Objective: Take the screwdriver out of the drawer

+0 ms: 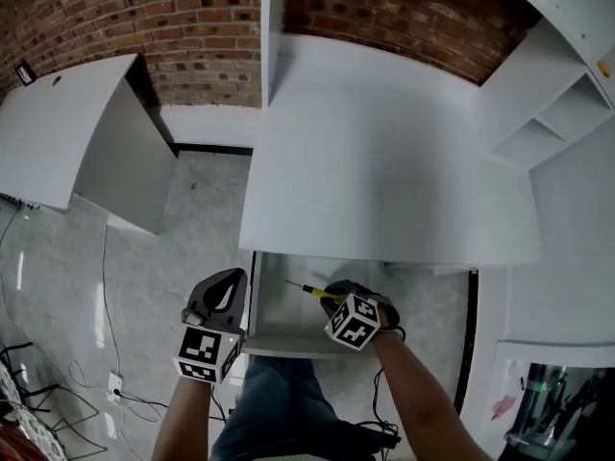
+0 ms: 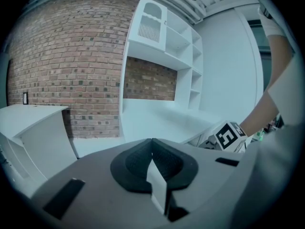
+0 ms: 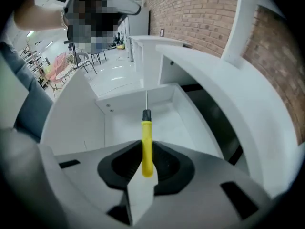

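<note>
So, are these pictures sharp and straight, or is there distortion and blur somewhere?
Head view: sharp, evenly lit, but the desk edge bows. Left gripper view: strong fisheye, the brick wall curves, dark corners, bluish tint. Right gripper view: same fisheye; the yellow screwdriver is clear, with a mosaic patch laid over the upper left.

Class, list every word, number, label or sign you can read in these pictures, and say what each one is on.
No text here can be read.
Left marker cube, right marker cube: black-and-white square patterns, no letters.
Small dark plate on the brick wall: too small to read.
Handle of the screwdriver: plain yellow, no print seen.
</note>
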Action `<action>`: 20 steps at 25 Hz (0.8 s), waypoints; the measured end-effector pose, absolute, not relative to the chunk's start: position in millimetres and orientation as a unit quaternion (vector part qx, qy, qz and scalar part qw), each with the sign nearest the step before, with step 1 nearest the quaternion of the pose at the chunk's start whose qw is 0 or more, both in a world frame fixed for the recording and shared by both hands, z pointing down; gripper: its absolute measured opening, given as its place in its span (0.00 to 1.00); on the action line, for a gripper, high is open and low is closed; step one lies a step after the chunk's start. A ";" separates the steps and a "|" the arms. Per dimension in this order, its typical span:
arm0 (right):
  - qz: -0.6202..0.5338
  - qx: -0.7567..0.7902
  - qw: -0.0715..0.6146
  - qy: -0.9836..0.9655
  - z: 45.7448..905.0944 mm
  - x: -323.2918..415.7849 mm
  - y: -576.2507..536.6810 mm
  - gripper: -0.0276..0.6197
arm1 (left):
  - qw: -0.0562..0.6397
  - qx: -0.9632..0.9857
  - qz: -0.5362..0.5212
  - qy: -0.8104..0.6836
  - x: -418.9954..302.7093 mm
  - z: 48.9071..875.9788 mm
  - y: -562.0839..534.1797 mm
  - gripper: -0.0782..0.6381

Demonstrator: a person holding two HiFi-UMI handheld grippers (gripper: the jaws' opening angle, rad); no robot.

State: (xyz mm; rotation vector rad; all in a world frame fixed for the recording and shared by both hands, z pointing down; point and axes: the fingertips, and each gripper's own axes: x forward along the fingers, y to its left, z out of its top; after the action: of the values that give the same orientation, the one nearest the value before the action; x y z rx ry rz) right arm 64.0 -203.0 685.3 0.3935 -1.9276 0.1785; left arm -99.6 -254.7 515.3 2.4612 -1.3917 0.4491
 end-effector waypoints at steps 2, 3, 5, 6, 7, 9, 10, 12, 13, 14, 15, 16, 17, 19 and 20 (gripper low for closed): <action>0.067 0.182 0.537 -0.821 662.6 62.3 -203.1 0.16 | 0.136 0.852 0.152 -0.483 -100.5 506.0 -252.9 0.13; 0.062 0.191 0.530 -0.824 651.4 61.9 -203.9 0.16 | 0.134 0.852 0.149 -0.483 -101.0 501.3 -252.5 0.13; 0.052 0.208 0.517 -0.829 629.2 62.2 -206.7 0.16 | 0.129 0.854 0.145 -0.483 -101.0 491.2 -252.7 0.13; 0.049 0.218 0.510 -0.831 618.3 63.3 -208.5 0.16 | 0.126 0.855 0.144 -0.481 -100.1 486.2 -253.3 0.13; 0.047 0.229 0.502 -0.833 607.7 64.9 -210.7 0.16 | 0.123 0.857 0.141 -0.479 -98.8 481.2 -254.1 0.13; 0.048 0.254 0.483 -0.836 586.8 67.7 -217.1 0.16 | 0.122 0.861 0.138 -0.474 -95.7 472.4 -256.2 0.13; 0.052 0.268 0.472 -0.838 576.8 68.7 -221.6 0.16 | 0.122 0.862 0.136 -0.473 -95.0 468.8 -258.3 0.13; 0.064 0.297 0.445 -0.842 558.6 70.7 -231.8 0.16 | 0.112 0.863 0.129 -0.476 -94.2 462.1 -263.7 0.13; 0.071 0.311 0.432 -0.844 550.9 72.2 -237.4 0.16 | 0.107 0.863 0.127 -0.477 -92.9 459.4 -265.6 0.13; 0.076 0.323 0.421 -0.844 544.4 74.2 -243.7 0.16 | 0.106 0.863 0.128 -0.476 -91.2 457.4 -266.5 0.13; 0.078 0.335 0.412 -0.844 539.0 76.7 -250.8 0.16 | 0.106 0.864 0.128 -0.476 -89.5 455.7 -267.5 0.13; 0.079 0.346 0.406 -0.842 534.5 79.7 -258.7 0.16 | 0.104 0.864 0.126 -0.476 -88.3 453.8 -268.9 0.13; 0.080 0.357 0.400 -0.840 530.8 83.1 -267.0 0.16 | 0.102 0.864 0.124 -0.477 -87.5 452.3 -270.5 0.13; 0.087 0.380 0.387 -0.836 525.8 89.5 -283.9 0.16 | 0.100 0.863 0.123 -0.479 -87.0 450.6 -272.7 0.13; 0.094 0.390 0.380 -0.833 525.0 92.3 -292.1 0.16 | 0.097 0.863 0.122 -0.480 -87.0 448.6 -274.1 0.13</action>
State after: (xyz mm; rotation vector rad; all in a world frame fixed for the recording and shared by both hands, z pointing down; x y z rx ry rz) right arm 92.3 -292.1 525.0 0.9960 -2.1282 0.2394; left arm -87.0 -274.1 448.6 2.5572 -1.4211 0.3617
